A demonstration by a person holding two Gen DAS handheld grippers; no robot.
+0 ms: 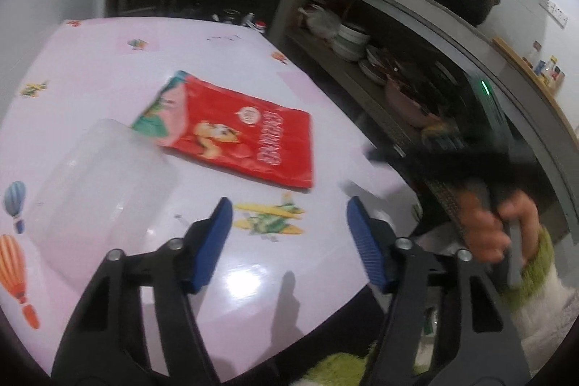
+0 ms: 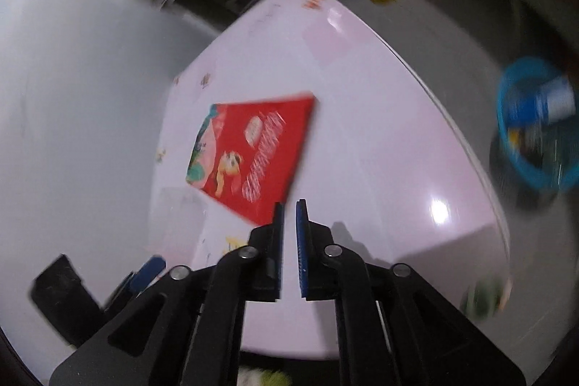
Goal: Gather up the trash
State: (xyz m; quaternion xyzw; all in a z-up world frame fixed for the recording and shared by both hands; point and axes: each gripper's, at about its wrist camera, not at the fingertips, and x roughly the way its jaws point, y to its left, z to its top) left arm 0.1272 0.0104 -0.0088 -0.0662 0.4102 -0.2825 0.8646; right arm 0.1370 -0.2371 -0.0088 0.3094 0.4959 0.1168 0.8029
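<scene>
— So, what carries everything here?
— A pale pink tabletop [image 1: 253,35] printed with planes and balloons. Shelves [image 1: 365,85] with stacked dishes run along its far side.
— And the trash?
— A flat red snack bag [image 1: 239,136] lies near the middle of the tabletop, just beside a clear plastic container [image 1: 97,190] that overlaps its corner. A blue basket [image 2: 535,122] sits off the tabletop's edge, blurred.
— The tools?
— The left gripper [image 1: 289,219] hovers above the tabletop with jaws spread wide, holding nothing. The right gripper [image 2: 290,216] has jaws drawn to a narrow gap, empty, just short of the bag's near corner.
</scene>
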